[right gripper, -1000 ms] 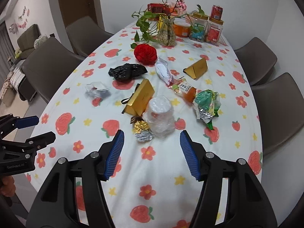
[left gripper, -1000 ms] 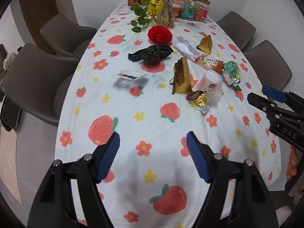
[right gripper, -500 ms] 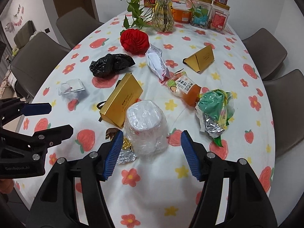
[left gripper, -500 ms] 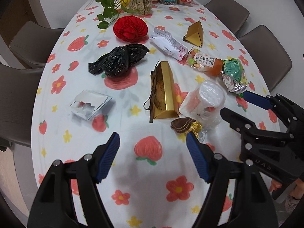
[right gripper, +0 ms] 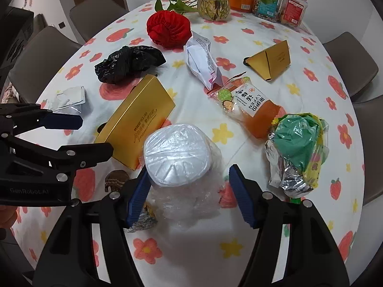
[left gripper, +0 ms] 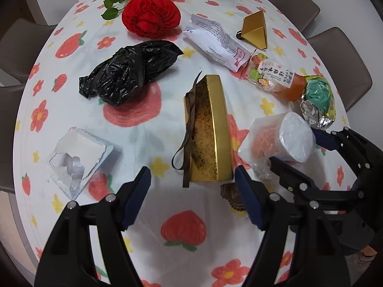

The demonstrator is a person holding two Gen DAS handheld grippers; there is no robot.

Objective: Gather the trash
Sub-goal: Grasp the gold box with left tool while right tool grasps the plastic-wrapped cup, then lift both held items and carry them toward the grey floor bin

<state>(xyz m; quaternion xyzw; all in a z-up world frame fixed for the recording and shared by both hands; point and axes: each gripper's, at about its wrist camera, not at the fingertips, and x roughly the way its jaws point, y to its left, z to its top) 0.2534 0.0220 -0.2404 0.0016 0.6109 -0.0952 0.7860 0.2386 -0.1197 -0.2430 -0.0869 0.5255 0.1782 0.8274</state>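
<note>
Trash lies on the strawberry-print tablecloth (left gripper: 148,129). A long gold box (left gripper: 210,131) with a brown ribbon lies just ahead of my open left gripper (left gripper: 191,193). A plastic-wrapped white cup stack (right gripper: 179,157) sits between the open jaws of my right gripper (right gripper: 189,193), apart from the pads. A black plastic bag (left gripper: 129,74), a clear blister tray (left gripper: 79,155), a white paper packet (left gripper: 215,43), an orange snack pouch (right gripper: 249,105), a green foil wrapper (right gripper: 296,148) and a small gold triangular box (right gripper: 273,62) lie around. Foil candy wrappers (right gripper: 143,217) lie by the cup.
A red paper flower ball (left gripper: 150,16), a glass vase with plants (right gripper: 215,2) and snack jars (right gripper: 280,7) stand at the far end. Grey chairs (right gripper: 45,55) ring the table. My left gripper (right gripper: 62,131) shows at the left of the right wrist view.
Both grippers have moved forward and down over the table. The gold box now lies just before the left jaws and the wrapped cup stack sits between the right jaws.
</note>
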